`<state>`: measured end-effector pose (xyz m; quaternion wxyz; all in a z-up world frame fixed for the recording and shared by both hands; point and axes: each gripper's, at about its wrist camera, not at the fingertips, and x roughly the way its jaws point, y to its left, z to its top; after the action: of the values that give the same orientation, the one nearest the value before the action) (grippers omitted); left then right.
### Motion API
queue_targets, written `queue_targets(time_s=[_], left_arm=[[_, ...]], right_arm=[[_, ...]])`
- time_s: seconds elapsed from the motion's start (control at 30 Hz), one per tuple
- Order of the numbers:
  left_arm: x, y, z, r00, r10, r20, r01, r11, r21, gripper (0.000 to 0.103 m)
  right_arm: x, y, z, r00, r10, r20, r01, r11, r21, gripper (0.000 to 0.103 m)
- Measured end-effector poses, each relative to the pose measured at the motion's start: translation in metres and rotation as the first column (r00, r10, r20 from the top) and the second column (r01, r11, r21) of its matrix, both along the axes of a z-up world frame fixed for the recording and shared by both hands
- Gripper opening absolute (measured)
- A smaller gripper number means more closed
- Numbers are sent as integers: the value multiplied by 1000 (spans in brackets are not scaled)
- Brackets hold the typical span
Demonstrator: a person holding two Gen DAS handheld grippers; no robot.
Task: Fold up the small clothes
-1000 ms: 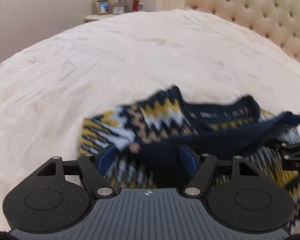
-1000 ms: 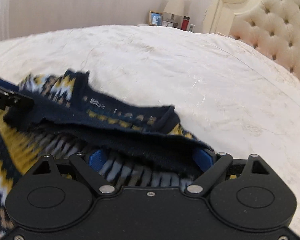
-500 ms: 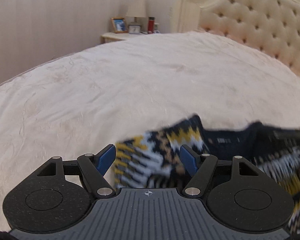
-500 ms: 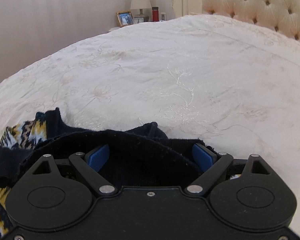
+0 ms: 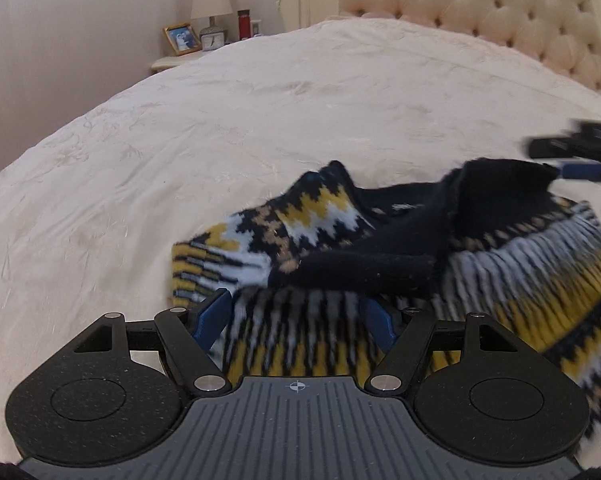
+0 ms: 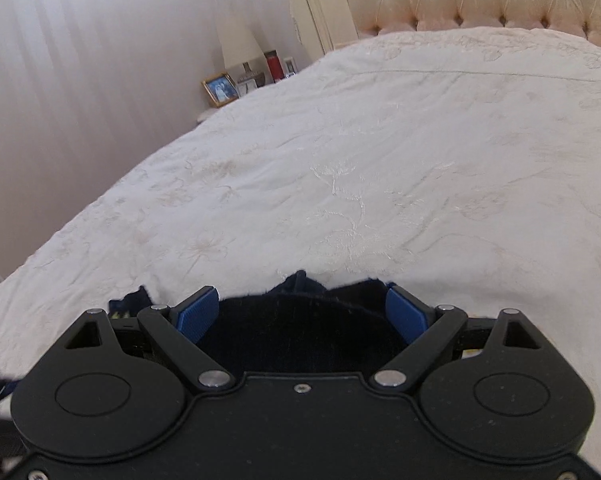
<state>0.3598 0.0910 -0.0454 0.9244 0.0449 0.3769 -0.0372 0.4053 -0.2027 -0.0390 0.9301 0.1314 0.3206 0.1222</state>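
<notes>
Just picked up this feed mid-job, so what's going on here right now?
A person with a handheld gripper in each hand is folding a small patterned knit sweater on a cream bedspread. The left gripper has its fingers spread around the sweater's zigzag body. The right gripper has dark knit fabric between its wide-spread fingers. Whether either set of pads actually presses the cloth is unclear. The sweater lies bunched, not yet neatly folded.

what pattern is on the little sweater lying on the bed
A zigzag knit in navy, mustard yellow, white and tan on the sweater; clearest in the left wrist view.
</notes>
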Motion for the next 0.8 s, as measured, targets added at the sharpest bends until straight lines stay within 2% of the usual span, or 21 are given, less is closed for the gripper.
queue_targets(time_s=[0.1, 0.2, 0.33, 0.4, 0.47, 0.57, 0.63, 0.7, 0.8], left_arm=[[23, 6, 1, 998, 56, -10, -56, 998, -28, 69], [37, 19, 8, 992, 128, -10, -128, 989, -80, 69], [39, 42, 19, 965, 259, -24, -260, 949, -179, 69], [32, 45, 25, 963, 269, -31, -269, 940, -211, 70], [20, 37, 30, 968, 250, -26, -250, 950, -186, 70], [-1, 10, 31, 989, 148, -2, -147, 983, -109, 71], [-11, -9, 25, 997, 80, 6, -80, 995, -57, 71], [-21, -26, 10, 1000, 16, -8, -16, 1000, 23, 71], [-26, -35, -19, 998, -16, -53, 23, 991, 128, 71]], right_arm=[[-19, -9, -1, 1000, -5, -3, 5, 1000, -7, 92], [-35, -14, -4, 1000, -15, 7, 15, 998, -58, 92], [-54, -20, -8, 999, -43, 16, 44, 995, -90, 92], [-61, -23, -9, 998, -55, 23, 56, 995, -83, 92], [-65, -21, -12, 998, -56, 40, 60, 993, -104, 93], [-69, -12, -18, 997, -30, 72, 41, 985, -167, 94], [-74, -7, -24, 996, -9, 90, 27, 980, -196, 94], [-76, -5, -32, 995, 4, 96, 17, 976, -219, 94], [-74, -5, -44, 998, 15, 63, 6, 950, -312, 94]])
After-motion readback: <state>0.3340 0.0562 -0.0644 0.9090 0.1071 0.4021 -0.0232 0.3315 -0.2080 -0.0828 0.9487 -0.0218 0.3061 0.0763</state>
